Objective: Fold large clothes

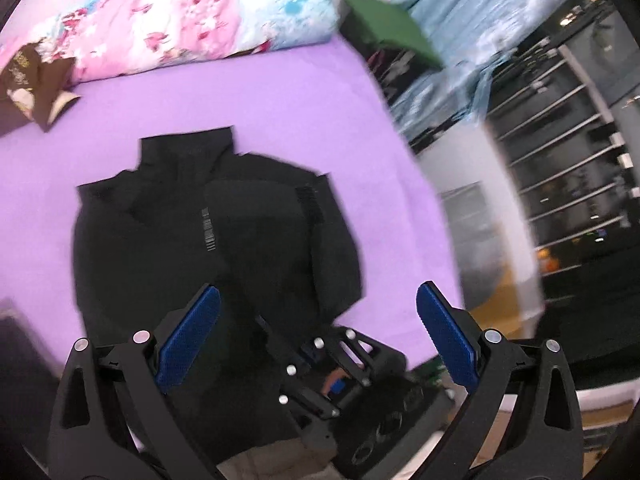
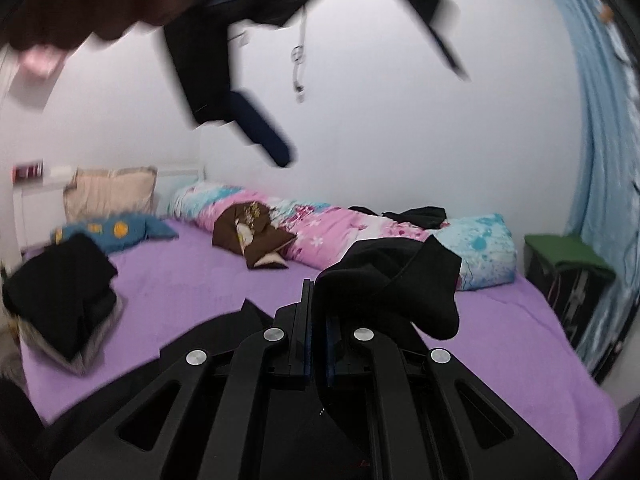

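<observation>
A black jacket [image 1: 208, 232] lies spread on the purple bed sheet [image 1: 280, 96], collar toward the far side, in the left wrist view. My left gripper [image 1: 318, 320] hangs open above the jacket's near part, with nothing between its blue pads [image 1: 192, 336]. My right gripper [image 1: 332, 376] shows low in that view at the jacket's near edge. In the right wrist view my right gripper [image 2: 316, 296] is shut on a lifted fold of the black jacket [image 2: 400, 280], which bunches over its tips. Blurred blue-padded fingers [image 2: 260, 132] of the left gripper hang overhead.
A rolled floral quilt [image 2: 328, 232] with a brown cloth [image 2: 252, 240] lies along the wall. A pile of dark clothes [image 2: 64, 288] and pillows [image 2: 112, 192] sit at the left end of the bed. A green-topped box [image 2: 568, 256], blue curtain [image 2: 600, 140] and shelf rack [image 1: 568, 160] stand past the bed's right edge.
</observation>
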Demonstrator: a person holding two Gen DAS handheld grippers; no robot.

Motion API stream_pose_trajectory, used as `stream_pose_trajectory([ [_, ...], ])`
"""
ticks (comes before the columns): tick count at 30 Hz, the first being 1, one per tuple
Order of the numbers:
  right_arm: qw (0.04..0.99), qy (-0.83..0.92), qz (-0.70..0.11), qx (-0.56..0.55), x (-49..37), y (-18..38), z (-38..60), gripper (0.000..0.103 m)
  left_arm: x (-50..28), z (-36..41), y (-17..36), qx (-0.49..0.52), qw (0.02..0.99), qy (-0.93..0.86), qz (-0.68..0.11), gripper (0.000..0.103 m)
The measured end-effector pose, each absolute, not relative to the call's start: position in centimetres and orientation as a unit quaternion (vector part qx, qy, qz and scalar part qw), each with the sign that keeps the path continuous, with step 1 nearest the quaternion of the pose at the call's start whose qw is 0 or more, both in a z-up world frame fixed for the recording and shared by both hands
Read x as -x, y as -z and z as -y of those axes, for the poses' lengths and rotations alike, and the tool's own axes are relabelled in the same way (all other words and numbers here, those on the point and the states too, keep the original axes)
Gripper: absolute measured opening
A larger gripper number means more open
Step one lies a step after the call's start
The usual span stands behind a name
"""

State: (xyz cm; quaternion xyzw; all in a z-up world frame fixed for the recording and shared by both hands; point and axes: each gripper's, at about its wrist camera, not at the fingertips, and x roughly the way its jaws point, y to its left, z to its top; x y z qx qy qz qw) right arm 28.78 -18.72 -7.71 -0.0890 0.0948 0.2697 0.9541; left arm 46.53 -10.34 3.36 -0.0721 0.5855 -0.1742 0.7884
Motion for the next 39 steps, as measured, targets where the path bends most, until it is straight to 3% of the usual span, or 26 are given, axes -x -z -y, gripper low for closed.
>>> stream_pose_trajectory([
  [9,0.931,-0.229,-0.054,0.279,-25.5,10.6,11.9,0.005,-47.8,7.5,2.4,0.094,0.745,0.110,-0.651,0.095],
  [19,0.903,-0.223,-0.033,0.365,-23.2,12.1,9.5,0.005,-49.0,7.7,7.7,-0.009,0.697,0.043,-0.716,0.095],
  [29,0.884,-0.228,-0.023,0.408,-22.8,13.3,8.0,0.005,-49.9,7.0,10.4,-0.041,0.677,0.011,-0.735,0.094],
  [32,0.881,-0.229,-0.023,0.412,-22.8,13.6,7.8,0.005,-49.8,6.5,10.6,-0.032,0.676,0.012,-0.736,0.086],
  [35,0.880,-0.230,-0.023,0.414,-22.6,13.5,8.0,0.005,-49.7,6.1,11.2,-0.029,0.670,0.018,-0.741,0.070],
  [37,0.878,-0.234,-0.025,0.417,-22.6,13.8,7.8,0.005,-49.5,6.0,11.2,-0.037,0.673,0.011,-0.739,0.053],
  [39,0.876,-0.236,-0.027,0.421,-22.7,14.1,7.5,0.004,-49.5,5.5,11.1,-0.033,0.674,0.004,-0.738,0.048],
])
